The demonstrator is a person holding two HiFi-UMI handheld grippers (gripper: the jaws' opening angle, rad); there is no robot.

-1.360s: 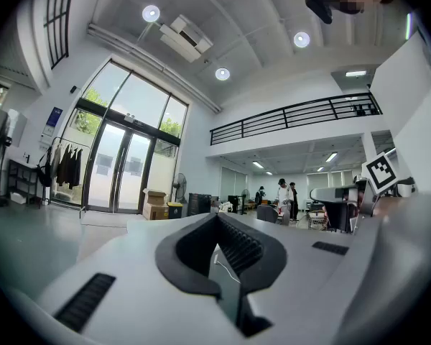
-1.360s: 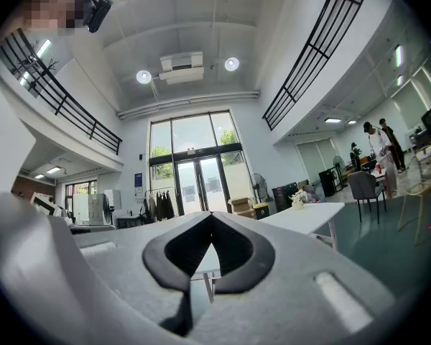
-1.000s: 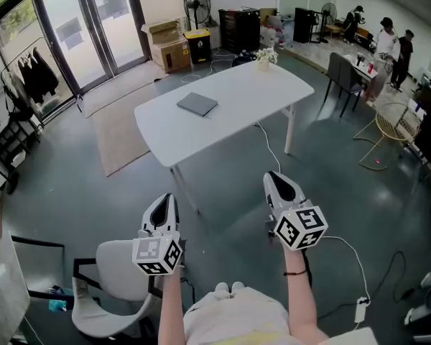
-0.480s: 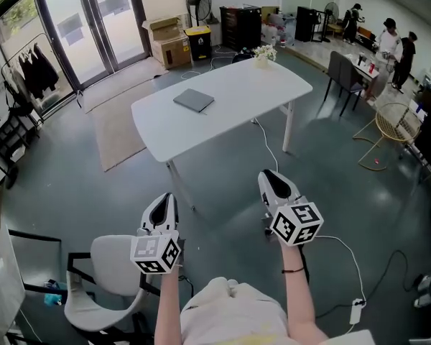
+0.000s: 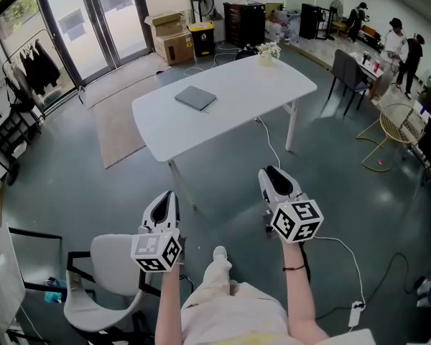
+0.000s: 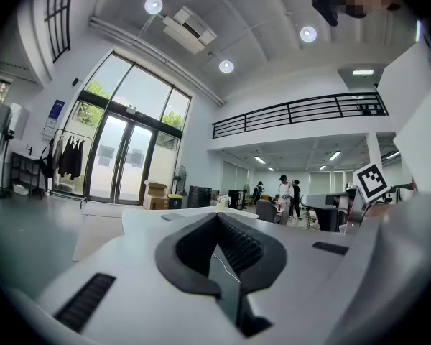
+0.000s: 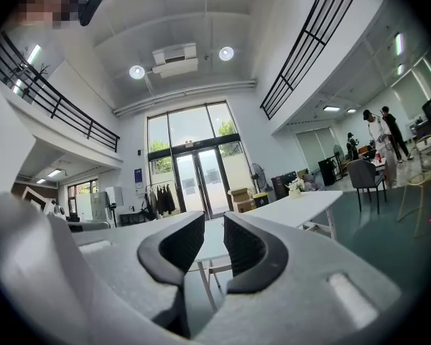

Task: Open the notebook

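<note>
A closed grey notebook (image 5: 195,98) lies flat on the white table (image 5: 237,113), far ahead of both grippers; in the left gripper view the notebook (image 6: 174,217) is a thin slab on the tabletop. My left gripper (image 5: 165,200) hangs over the floor with its tips together (image 6: 216,218) and nothing in them. My right gripper (image 5: 272,173) is also short of the table. Its jaws have just been opening, and a narrow gap shows between the pads (image 7: 214,225) with nothing in it.
A white chair (image 5: 108,279) stands at my lower left. A flower vase (image 5: 266,51) sits at the table's far end. Cardboard boxes (image 5: 169,38), a rug (image 5: 118,124), a dark chair (image 5: 345,74), people (image 5: 402,45) and a floor cable (image 5: 345,254) surround the table.
A leg and shoe now reach forward between my arms. The table has shifted slightly in the head view. Both grippers keep about the same place in that view.
</note>
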